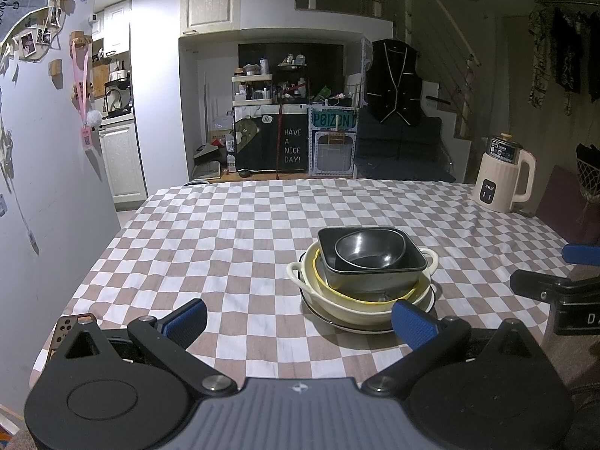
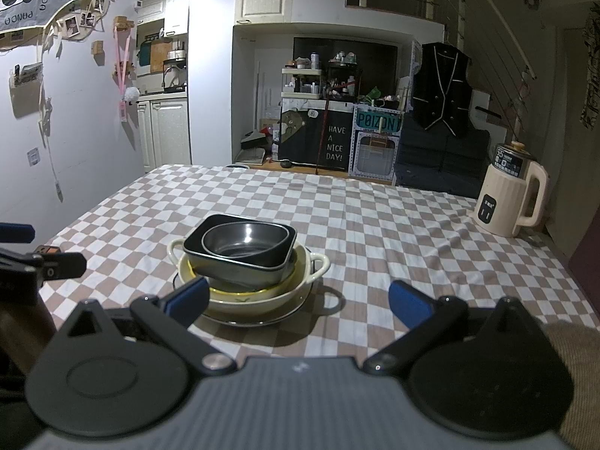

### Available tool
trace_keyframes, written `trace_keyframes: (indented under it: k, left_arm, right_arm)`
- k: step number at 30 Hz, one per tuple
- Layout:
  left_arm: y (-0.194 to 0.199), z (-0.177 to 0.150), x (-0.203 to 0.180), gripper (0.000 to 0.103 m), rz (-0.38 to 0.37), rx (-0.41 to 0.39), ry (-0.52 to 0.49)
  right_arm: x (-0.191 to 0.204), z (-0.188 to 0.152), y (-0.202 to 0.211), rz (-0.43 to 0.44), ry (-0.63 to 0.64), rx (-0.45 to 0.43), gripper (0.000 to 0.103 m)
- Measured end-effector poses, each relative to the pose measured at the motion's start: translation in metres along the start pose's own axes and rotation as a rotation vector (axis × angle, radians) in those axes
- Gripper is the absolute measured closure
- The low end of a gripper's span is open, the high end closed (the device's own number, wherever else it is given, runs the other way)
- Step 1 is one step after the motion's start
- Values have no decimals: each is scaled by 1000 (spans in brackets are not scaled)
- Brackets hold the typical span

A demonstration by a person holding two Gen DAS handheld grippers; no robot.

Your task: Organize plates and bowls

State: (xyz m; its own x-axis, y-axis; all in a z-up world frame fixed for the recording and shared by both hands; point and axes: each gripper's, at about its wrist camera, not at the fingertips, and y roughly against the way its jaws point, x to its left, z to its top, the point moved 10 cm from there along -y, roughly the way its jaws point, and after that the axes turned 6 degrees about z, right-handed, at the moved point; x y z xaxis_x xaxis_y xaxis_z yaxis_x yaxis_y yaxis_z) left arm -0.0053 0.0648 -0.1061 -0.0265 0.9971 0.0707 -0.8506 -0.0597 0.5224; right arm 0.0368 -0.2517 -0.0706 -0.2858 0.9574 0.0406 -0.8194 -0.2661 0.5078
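Note:
One stack of dishes stands on the checkered tablecloth. From the bottom: a dark-rimmed plate (image 1: 337,323), a cream two-handled bowl (image 1: 345,305), a yellow-rimmed bowl (image 1: 360,294), a black square dish (image 1: 375,275) and a round dark bowl (image 1: 369,249) on top. The same stack shows in the right wrist view, with the cream bowl (image 2: 262,300) under the black square dish (image 2: 240,258). My left gripper (image 1: 300,324) is open and empty, its right finger beside the stack's near rim. My right gripper (image 2: 298,302) is open and empty, its left finger just in front of the stack.
A cream electric kettle (image 1: 504,174) stands at the table's far right corner. A wall with photos runs along the left. The right gripper's body (image 1: 562,292) shows at the right edge of the left wrist view. Shelves and a sofa lie beyond the table.

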Motion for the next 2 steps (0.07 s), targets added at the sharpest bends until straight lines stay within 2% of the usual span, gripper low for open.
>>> trace_keyframes:
  k: [2]
  left_arm:
    - [0, 0, -1, 0, 0, 0, 1]
  right_arm:
    - [0, 0, 0, 0, 0, 0, 1]
